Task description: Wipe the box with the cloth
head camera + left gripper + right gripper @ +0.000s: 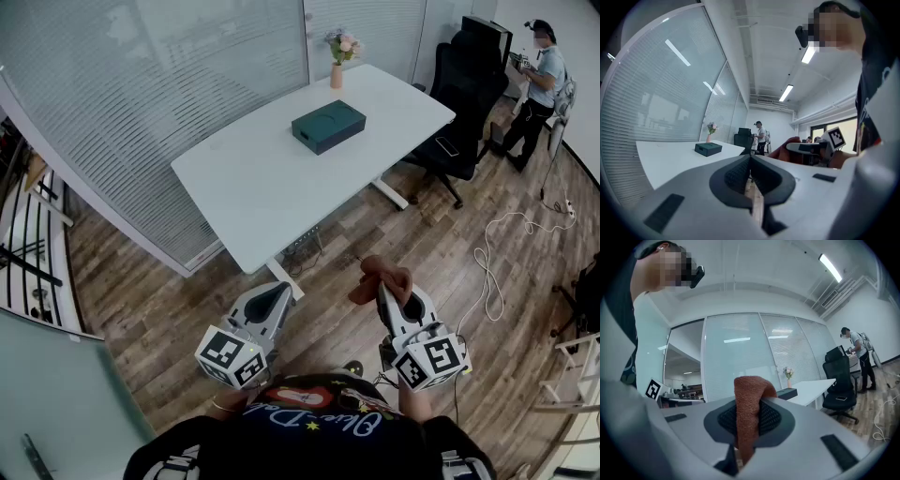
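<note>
A dark teal box lies on the white table, far ahead of both grippers; it also shows small as the box in the left gripper view and as the box in the right gripper view. My right gripper is shut on a rust-brown cloth, which sticks up between the jaws as the cloth in its own view. My left gripper is shut with nothing between its jaws, held low over the floor. Both grippers are well short of the table.
A pink vase with flowers stands at the table's far end. Black office chairs stand to the right, with a person beyond. A white cable lies on the wooden floor. A glass partition runs along the left.
</note>
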Available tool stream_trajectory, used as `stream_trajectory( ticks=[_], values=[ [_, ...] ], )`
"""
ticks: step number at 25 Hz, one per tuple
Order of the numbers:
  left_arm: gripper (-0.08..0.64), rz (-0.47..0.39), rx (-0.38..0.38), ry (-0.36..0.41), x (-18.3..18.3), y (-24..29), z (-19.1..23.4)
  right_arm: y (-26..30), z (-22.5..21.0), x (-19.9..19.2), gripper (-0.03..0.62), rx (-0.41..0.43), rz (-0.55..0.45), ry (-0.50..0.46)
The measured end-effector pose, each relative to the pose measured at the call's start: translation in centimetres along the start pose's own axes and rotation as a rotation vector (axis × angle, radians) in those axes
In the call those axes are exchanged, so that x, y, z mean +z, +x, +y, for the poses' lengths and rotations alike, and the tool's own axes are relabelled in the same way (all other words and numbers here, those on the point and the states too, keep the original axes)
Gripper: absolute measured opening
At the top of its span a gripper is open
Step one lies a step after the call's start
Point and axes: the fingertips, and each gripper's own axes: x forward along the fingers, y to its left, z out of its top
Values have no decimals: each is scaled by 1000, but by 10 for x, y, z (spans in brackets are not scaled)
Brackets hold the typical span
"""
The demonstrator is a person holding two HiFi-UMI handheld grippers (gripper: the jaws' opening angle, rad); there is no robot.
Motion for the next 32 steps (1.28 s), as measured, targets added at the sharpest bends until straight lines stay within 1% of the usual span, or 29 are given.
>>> stream_trajectory(
  ticks=[8, 9, 12, 14, 19, 22, 25, 27, 32],
  values=[
    [5, 4, 15, -2, -5, 27, -15, -8, -31, 3, 41, 14, -15, 14],
    [5, 4, 17, -2, -6, 31, -19, -9, -36, 3, 41, 13, -13, 3],
    [5, 10, 12, 0, -9, 46, -30, -14, -47, 5, 43, 13, 4, -70],
    [5, 14, 3, 0, -11, 57, -39, -20, -54, 8, 43, 22, -3, -76],
    [5, 24, -48, 8, -15, 90, -69, -44, -80, 10, 43, 8, -16, -39],
    [5, 41, -100, 16, -18, 114, -94, -62, -94, 9, 43, -6, -19, -21],
    [5, 56, -148, 29, -18, 136, -118, -77, -115, 11, 43, -38, -28, -5],
    [5, 68, -162, 31, -19, 146, -122, -83, -125, 10, 43, -59, -33, 8],
    [5, 89, -166, 6, -24, 171, -111, -86, -146, 5, 43, -113, -25, 33]
  ],
)
